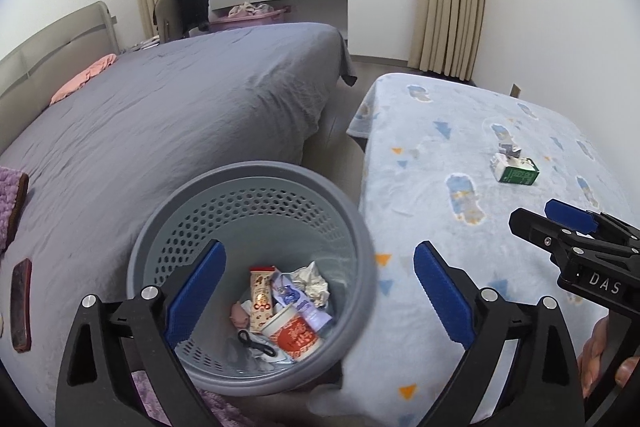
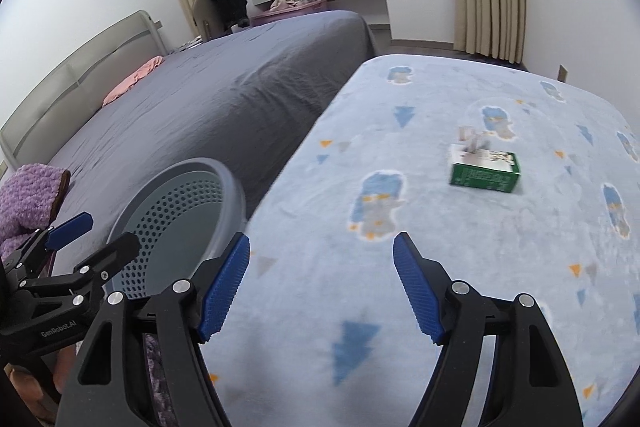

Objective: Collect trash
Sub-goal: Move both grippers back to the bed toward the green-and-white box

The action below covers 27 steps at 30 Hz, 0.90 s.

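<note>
Bedroom with a grey bed [image 1: 168, 107], a blanket-covered surface [image 2: 440, 227] and a perforated grey trash basket [image 1: 248, 187].

The basket, between bed and surface, holds a paper cup [image 1: 294, 333], wrappers and crumpled foil. A torn green carton [image 2: 486, 171] lies on the surface at one o'clock from the right claw [image 2: 322, 287]. Left claw [image 1: 318, 295] hangs over the basket; both are wide and empty.

"DAS" on the right gripper [image 1: 568, 223]; "GenRobot.AI" on the left gripper [image 2: 90, 233].
</note>
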Tool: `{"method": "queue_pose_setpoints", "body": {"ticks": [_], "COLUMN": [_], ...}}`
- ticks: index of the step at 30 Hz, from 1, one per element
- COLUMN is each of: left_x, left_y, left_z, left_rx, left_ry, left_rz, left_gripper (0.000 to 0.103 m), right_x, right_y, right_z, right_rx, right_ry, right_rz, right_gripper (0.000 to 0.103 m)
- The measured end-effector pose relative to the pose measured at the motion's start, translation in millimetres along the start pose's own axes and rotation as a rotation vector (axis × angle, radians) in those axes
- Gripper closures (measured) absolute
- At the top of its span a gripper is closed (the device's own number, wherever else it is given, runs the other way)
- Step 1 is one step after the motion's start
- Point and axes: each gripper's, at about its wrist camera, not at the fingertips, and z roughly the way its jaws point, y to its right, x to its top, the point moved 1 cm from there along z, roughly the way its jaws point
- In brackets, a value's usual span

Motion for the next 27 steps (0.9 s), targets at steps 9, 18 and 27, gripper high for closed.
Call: {"method": "queue_pose_setpoints", "body": {"ticks": [9, 18, 27], "left_x": [12, 29, 54], "left_y": [54, 108, 168], "left_z": [16, 48, 88], "left_rx": [-0.033, -0.078, -0.151], "left_ry": [-0.009, -0.034, -0.09], "left_rz": [0.049, 0.088, 0.135], "left_gripper": [0.01, 0.01, 0.01], "right_x": [-1, 9, 14], "right_y": [76, 147, 201], "right_z": [-14, -10, -10], "right_rx": [-0.08, -0.11, -0.126], "right_ry": [0.007, -0.008, -0.008], "right_rz": [0.054, 0.135, 0.206], "right_gripper": [0.032, 0.032, 0.032]}}
